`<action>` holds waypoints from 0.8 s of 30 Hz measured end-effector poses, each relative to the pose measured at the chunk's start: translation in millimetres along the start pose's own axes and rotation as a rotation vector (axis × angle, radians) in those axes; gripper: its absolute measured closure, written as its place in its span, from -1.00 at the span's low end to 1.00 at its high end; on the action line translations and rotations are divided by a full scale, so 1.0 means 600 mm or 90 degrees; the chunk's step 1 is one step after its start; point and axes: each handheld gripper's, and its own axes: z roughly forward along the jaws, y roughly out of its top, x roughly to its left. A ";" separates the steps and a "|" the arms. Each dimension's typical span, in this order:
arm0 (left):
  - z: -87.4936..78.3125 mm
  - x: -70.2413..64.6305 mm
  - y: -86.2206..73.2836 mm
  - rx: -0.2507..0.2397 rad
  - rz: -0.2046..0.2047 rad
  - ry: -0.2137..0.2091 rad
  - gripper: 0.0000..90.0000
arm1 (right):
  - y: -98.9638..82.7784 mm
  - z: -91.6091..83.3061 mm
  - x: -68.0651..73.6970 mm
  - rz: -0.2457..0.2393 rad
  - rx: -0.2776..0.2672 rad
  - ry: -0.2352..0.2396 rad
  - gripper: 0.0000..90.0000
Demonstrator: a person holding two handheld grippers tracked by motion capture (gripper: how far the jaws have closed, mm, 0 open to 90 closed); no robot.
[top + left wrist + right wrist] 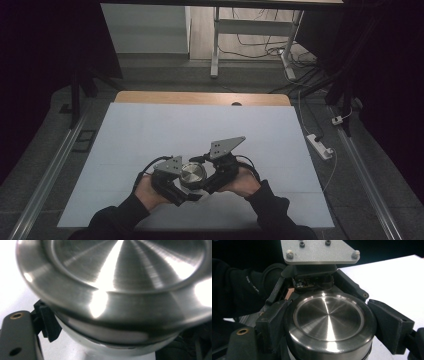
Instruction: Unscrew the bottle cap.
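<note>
Both the left gripper and right gripper are clamping the round brushed-steel lidded container over the white tabletop.

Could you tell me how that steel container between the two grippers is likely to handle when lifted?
The steel container is brushed, shiny metal, so it is probably rigid and rather slippery against the jaws. It looks solid, so likely heavy for its size. Its sides are round, so it might roll if laid down sideways, or twist between the left gripper and right gripper.
</note>
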 end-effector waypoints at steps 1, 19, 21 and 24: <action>0.000 0.001 -0.001 0.001 -0.005 0.010 -0.66 | 0.000 0.001 0.001 0.010 0.006 -0.011 -0.63; -0.006 0.005 0.000 -0.016 -0.078 0.109 -0.66 | 0.019 0.033 0.051 0.027 0.035 -0.299 -0.60; -0.006 0.005 0.001 -0.016 -0.076 0.108 -0.66 | 0.019 0.032 0.051 0.021 0.032 -0.293 -0.59; -0.010 0.007 0.000 -0.016 -0.055 0.082 -0.66 | 0.019 0.028 0.046 0.011 0.029 -0.259 -0.59</action>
